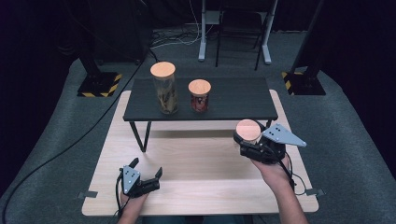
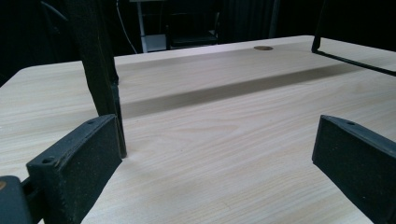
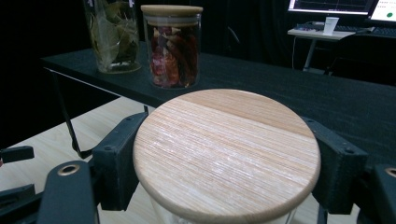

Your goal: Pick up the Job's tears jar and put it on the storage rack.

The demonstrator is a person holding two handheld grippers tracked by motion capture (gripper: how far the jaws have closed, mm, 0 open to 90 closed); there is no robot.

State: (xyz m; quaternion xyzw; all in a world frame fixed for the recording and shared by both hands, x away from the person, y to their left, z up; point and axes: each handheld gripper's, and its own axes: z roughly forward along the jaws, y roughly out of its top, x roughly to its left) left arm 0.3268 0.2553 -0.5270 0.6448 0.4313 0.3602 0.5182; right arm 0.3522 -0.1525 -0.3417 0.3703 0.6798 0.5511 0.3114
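Note:
My right gripper (image 1: 246, 140) is shut on a glass jar with a round wooden lid (image 1: 248, 129), held above the light wooden table (image 1: 196, 163) just in front of the black shelf's right end. In the right gripper view the lid (image 3: 226, 149) sits between both black pads (image 3: 119, 158). On the black raised shelf (image 1: 233, 100) stand a tall jar of dried leaves (image 1: 165, 88) and a shorter jar of red chillies (image 1: 199, 95); both also appear in the right gripper view, leaves jar (image 3: 111, 37), chilli jar (image 3: 172, 46). My left gripper (image 1: 147, 171) rests open near the table's front left, nothing between its pads (image 2: 79, 158).
The shelf's thin black leg (image 1: 139, 135) stands at its left front; it shows close by as a dark post (image 2: 100, 70) in the left gripper view. Black stands with hazard-striped bases (image 1: 98, 84) flank the table on the grey floor. A desk with monitors (image 3: 336, 18) is far behind.

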